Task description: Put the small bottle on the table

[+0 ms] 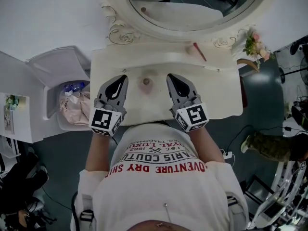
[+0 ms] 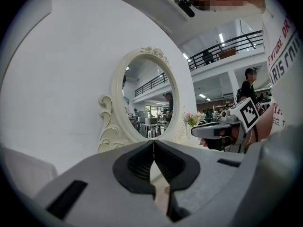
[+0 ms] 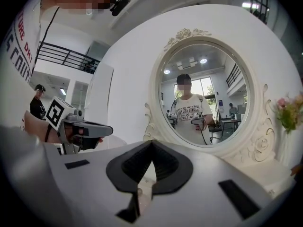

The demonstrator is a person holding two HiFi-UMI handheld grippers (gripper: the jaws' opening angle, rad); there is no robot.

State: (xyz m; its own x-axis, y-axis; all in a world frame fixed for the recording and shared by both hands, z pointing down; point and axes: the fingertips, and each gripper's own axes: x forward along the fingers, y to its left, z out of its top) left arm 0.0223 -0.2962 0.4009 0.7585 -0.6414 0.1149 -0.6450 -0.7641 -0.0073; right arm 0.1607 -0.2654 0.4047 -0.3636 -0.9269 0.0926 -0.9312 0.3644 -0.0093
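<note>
The small bottle (image 1: 146, 83), a pinkish round-topped thing seen from above, stands on the white dressing table (image 1: 221, 100) between my two grippers, apart from both. My left gripper (image 1: 123, 77) lies to its left, jaws shut with nothing in them. My right gripper (image 1: 170, 76) lies to its right, also shut and empty. In the left gripper view my left gripper (image 2: 154, 143) shows its tips touching, with the right gripper (image 2: 222, 129) off to the side. The right gripper view shows the right gripper (image 3: 152, 143) closed tip to tip, and the left gripper (image 3: 80, 129) beside it.
An oval mirror (image 1: 192, 13) in an ornate white frame stands at the table's back. A thin pink stick (image 1: 199, 51) lies near the mirror's foot, and flowers (image 1: 255, 44) sit at the back right corner. A white bin (image 1: 72, 100) with rubbish stands left of the table.
</note>
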